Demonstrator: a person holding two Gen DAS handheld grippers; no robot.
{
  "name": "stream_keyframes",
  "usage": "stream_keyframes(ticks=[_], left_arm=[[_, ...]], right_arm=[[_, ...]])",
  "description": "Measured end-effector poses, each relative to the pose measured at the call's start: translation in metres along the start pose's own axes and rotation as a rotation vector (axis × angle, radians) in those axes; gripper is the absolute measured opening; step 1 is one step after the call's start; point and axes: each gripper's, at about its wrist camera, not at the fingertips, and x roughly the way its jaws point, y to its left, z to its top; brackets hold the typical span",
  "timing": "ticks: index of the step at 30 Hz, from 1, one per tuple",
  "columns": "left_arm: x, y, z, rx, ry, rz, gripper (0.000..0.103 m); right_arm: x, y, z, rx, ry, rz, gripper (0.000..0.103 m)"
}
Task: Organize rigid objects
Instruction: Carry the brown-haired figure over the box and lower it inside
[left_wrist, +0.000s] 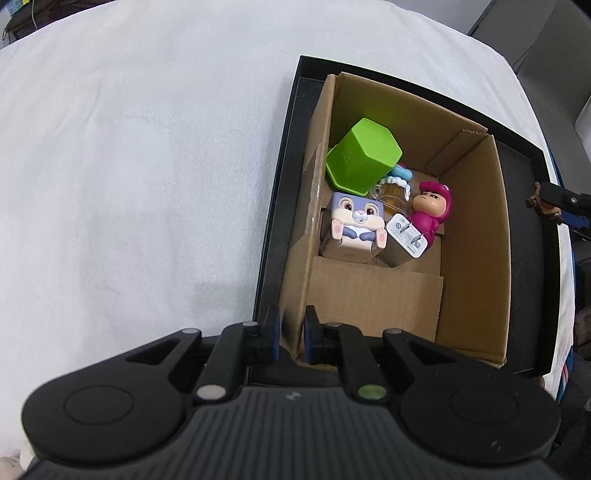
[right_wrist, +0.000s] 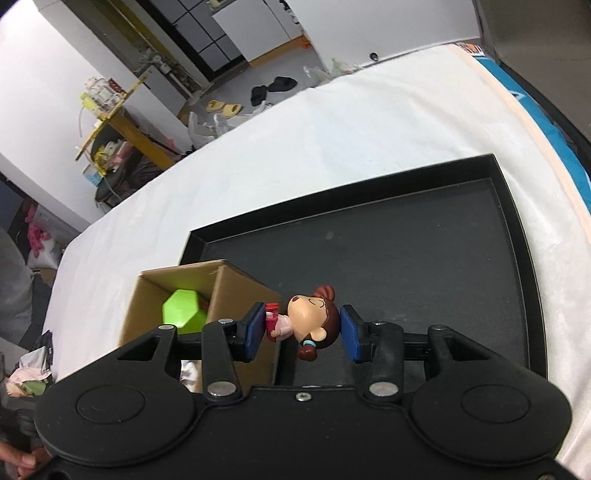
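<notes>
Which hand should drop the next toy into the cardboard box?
Right. The right tongs already carry the girl figurine just beside the cardboard box. The left tongs are clamped on the box's wall, probably steadying it.

Green hexagonal cup (right_wrist: 183, 312) partly hidden behind the cardboard box (right_wrist: 236, 295) wall; small blue item (left_wrist: 401, 172) behind the mug charm (left_wrist: 394, 190) is too covered to identify.

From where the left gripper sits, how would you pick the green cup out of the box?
Come straight down into the box. The green cup lies tipped, base up, against the left wall; put the fingers on two opposite flat sides near the base, clear of the rabbit cube in front.
</notes>
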Motion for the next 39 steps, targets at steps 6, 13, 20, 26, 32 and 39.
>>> stream_keyframes(ticks=[6,13,20,26,32,39], left_arm=[[-0.001,-0.002,-0.001,0.000,-0.003,0.010,0.012],[-0.005,-0.002,-0.002,-0.002,-0.009,0.010,0.012],[-0.010,-0.002,-0.004,-0.003,-0.016,0.002,0.012],[-0.010,-0.002,-0.003,-0.001,-0.015,0.000,0.011],[-0.011,-0.001,-0.003,-0.010,-0.020,-0.003,0.011],[-0.011,-0.002,-0.004,-0.015,-0.024,-0.009,0.010]], right_arm=[[-0.012,0.015,0.000,-0.036,-0.012,0.030,0.043],[-0.020,0.039,-0.002,-0.108,-0.029,0.057,0.043],[-0.020,0.064,0.008,-0.169,-0.049,0.082,0.043],[-0.016,0.082,0.002,-0.236,-0.028,0.096,0.043],[-0.015,0.104,-0.007,-0.322,-0.005,0.127,0.043],[-0.007,0.121,-0.020,-0.389,0.036,0.132,0.043]])
